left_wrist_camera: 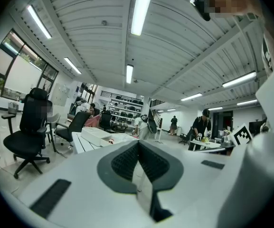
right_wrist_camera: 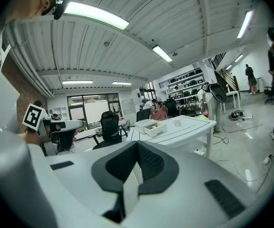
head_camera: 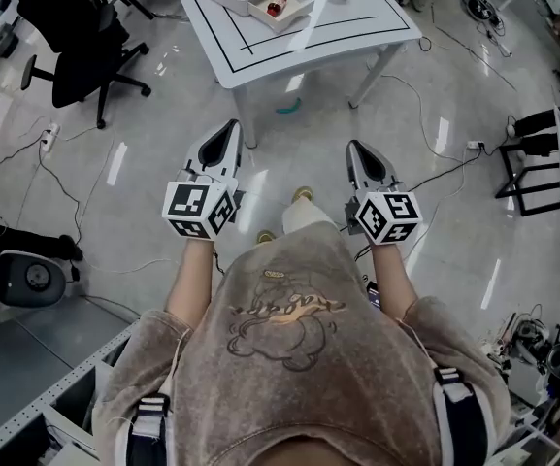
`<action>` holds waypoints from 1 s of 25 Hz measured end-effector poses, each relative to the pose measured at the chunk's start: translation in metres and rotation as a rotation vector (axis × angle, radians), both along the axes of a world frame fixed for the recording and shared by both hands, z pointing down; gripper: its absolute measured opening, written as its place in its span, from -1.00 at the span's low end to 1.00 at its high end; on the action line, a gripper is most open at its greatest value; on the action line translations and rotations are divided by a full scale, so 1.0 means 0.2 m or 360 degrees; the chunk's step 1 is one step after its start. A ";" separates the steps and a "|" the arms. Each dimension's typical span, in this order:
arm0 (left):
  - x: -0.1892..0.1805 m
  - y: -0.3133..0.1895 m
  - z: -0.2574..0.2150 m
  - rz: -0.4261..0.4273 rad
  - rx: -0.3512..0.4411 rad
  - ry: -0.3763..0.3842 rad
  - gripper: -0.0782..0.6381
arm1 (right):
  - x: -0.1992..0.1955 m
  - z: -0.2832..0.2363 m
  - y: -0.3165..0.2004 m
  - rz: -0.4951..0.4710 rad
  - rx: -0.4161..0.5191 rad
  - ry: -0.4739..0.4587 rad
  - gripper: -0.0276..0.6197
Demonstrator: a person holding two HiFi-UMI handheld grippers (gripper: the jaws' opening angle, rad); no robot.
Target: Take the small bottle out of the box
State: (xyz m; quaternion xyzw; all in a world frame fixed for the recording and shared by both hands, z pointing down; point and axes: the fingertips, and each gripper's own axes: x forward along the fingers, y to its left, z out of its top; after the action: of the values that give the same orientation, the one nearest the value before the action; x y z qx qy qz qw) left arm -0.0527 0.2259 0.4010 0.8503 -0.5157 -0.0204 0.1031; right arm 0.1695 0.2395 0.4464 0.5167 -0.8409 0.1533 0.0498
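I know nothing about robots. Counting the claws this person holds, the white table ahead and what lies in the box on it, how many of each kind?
Claws: 2, the left claw and the right claw, both shut and empty
White table: 1
Open box: 1
Small bottle in the box: 1
Total: 5

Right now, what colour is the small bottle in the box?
The small bottle looks red with a dark part; head view shows it best.
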 end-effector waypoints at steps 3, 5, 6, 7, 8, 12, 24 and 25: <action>-0.02 -0.06 0.01 -0.0003 0.0000 0.0002 -0.76 | -0.02 0.00 -0.06 0.0007 0.0004 -0.0003 -0.92; -0.02 -0.11 0.01 -0.0003 0.0001 0.0005 -0.76 | -0.02 0.01 -0.11 0.0010 0.0004 -0.0003 -0.92; -0.02 -0.13 0.01 -0.0002 0.0002 0.0007 -0.76 | -0.03 0.02 -0.13 0.0008 0.0004 -0.0004 -0.92; -0.02 -0.15 0.01 -0.0001 0.0005 0.0007 -0.76 | -0.03 0.03 -0.16 0.0006 0.0006 -0.0007 -0.92; -0.03 -0.17 0.01 -0.0002 0.0009 0.0005 -0.76 | -0.04 0.03 -0.19 0.0002 0.0010 -0.0010 -0.92; -0.07 -0.27 0.01 -0.0028 0.0005 0.0013 -0.76 | -0.08 0.03 -0.31 -0.0017 0.0013 -0.0021 -0.92; -0.12 -0.67 0.06 -0.0047 -0.0027 0.0023 -0.76 | -0.12 0.07 -0.74 -0.0064 -0.0020 -0.0050 -0.92; -0.12 -0.71 0.07 -0.0047 -0.0031 0.0020 -0.76 | -0.12 0.07 -0.79 -0.0064 -0.0023 -0.0047 -0.92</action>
State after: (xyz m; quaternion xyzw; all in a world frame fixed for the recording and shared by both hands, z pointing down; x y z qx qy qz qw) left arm -0.0766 0.0833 0.4141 0.8415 -0.5276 -0.0222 0.1144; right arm 0.1450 0.0818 0.4599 0.4969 -0.8507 0.1659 0.0440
